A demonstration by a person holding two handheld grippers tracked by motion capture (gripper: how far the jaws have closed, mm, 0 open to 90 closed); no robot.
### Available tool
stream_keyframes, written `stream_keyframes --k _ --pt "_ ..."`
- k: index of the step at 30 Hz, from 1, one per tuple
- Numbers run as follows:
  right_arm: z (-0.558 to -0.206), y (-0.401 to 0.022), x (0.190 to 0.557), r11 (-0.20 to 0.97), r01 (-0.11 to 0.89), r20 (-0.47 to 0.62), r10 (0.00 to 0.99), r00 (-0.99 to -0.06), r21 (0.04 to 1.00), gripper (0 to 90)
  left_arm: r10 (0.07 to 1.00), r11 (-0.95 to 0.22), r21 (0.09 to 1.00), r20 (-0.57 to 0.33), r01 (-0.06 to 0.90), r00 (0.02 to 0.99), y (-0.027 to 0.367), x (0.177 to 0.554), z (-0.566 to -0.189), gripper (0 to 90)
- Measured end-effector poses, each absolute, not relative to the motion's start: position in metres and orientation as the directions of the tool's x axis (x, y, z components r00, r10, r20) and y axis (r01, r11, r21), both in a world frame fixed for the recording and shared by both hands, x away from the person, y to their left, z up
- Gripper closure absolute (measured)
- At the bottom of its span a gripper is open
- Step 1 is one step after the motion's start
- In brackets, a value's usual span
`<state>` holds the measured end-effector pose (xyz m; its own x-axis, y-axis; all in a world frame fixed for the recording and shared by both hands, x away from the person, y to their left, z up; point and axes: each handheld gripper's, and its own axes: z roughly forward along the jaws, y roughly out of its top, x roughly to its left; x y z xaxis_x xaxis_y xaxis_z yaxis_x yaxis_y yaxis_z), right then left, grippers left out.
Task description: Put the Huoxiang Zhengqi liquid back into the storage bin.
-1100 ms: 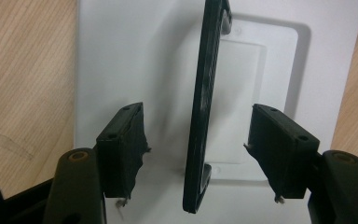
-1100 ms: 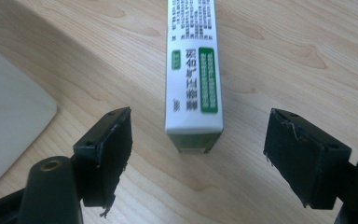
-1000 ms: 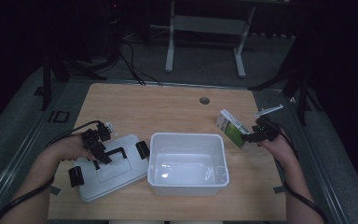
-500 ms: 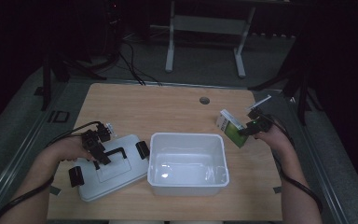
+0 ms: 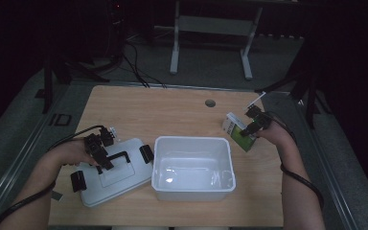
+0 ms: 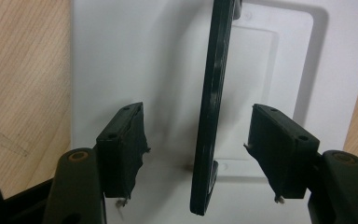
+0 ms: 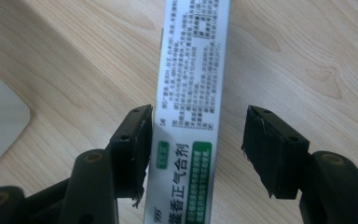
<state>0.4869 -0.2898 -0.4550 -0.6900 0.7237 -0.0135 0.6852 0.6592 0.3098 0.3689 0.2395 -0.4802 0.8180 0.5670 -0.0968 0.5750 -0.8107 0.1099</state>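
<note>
Right tongs [image 7: 196, 149] closing around box [image 7: 191, 93] near table's [image 5: 172, 110] right edge; one pad touching, other apart. Left tongs [image 6: 198, 149] spread, straddling lid handle [image 6: 212, 102].

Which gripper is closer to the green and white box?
Right. The right gripper straddles the green and white box, jaws just closing; the left gripper is across the white tub, over the lid.

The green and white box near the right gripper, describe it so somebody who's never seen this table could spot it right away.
Start at the wooden table, then find the open white bin near its front middle. Just past the bin's far right corner sits the box, between the jaws of the right gripper. It is the only printed thing here, a slim green and white carton with dense text; the lid and bin are plain white.
</note>
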Motion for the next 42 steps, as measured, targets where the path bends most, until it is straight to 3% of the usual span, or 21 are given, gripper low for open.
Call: stream_keyframes --k 6,14,28,35,42 --pt "-0.46 -0.281 0.492 0.672 0.691 0.009 0.715 -0.699 0.268 44.1 0.557 -0.818 0.114 -0.095 0.564 0.825 0.236 0.367 -0.481 36.6" --pt "-0.462 -0.277 0.492 0.691 0.671 -0.015 0.699 -0.715 0.269 57.8 0.551 -0.821 0.113 -0.097 0.559 0.829 0.232 0.368 -0.483 36.6" --pt "-0.461 -0.271 0.489 0.719 0.651 -0.041 0.678 -0.734 0.244 63.4 0.553 -0.821 0.109 -0.095 0.561 0.828 0.23 0.368 -0.484 36.6" --pt "-0.452 -0.267 0.479 0.792 0.579 -0.049 0.597 -0.801 0.195 63.5 0.551 -0.822 0.113 -0.092 0.559 0.829 0.23 0.367 -0.481 36.6" --pt "-0.44 -0.269 0.464 0.821 0.532 -0.058 0.553 -0.831 0.208 63.6 0.555 -0.819 0.117 -0.091 0.562 0.827 0.23 0.366 -0.48 36.6"
